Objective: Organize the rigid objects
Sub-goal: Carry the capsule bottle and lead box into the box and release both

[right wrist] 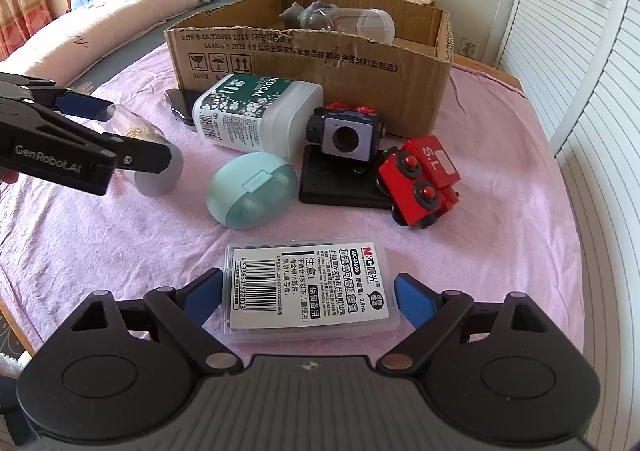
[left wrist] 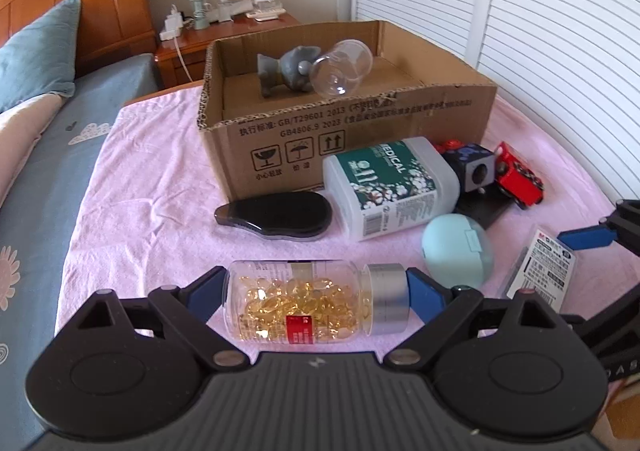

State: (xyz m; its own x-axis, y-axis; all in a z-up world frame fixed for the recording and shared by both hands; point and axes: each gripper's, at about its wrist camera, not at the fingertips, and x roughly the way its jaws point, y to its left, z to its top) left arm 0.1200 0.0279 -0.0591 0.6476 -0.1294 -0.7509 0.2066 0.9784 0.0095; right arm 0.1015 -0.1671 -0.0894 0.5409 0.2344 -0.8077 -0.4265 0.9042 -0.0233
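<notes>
While both grippers straddle their targets, nothing is lifted.
Left gripper [left wrist: 316, 297] jaws touch the slick, rigid capsule bottle [left wrist: 304, 303] end-to-end; right gripper [right wrist: 308, 297] jaws stand apart around the light refill case [right wrist: 310, 289].

Left wrist view: label box [left wrist: 540, 271] partly behind the right gripper's arm, cut by the left gripper's frame. Black base [left wrist: 486, 209] mostly behind the white bottle [left wrist: 394, 187] and mint case [left wrist: 458, 249].

Right wrist view: pill bottle [right wrist: 150, 149] largely hidden by the left gripper [right wrist: 105, 127]. Black comb [right wrist: 180, 103] mostly behind the white bottle [right wrist: 256, 113]. Grey figurine [right wrist: 298, 16] half below the cardboard box [right wrist: 312, 67] wall. Nightstand items too small to identify.
</notes>
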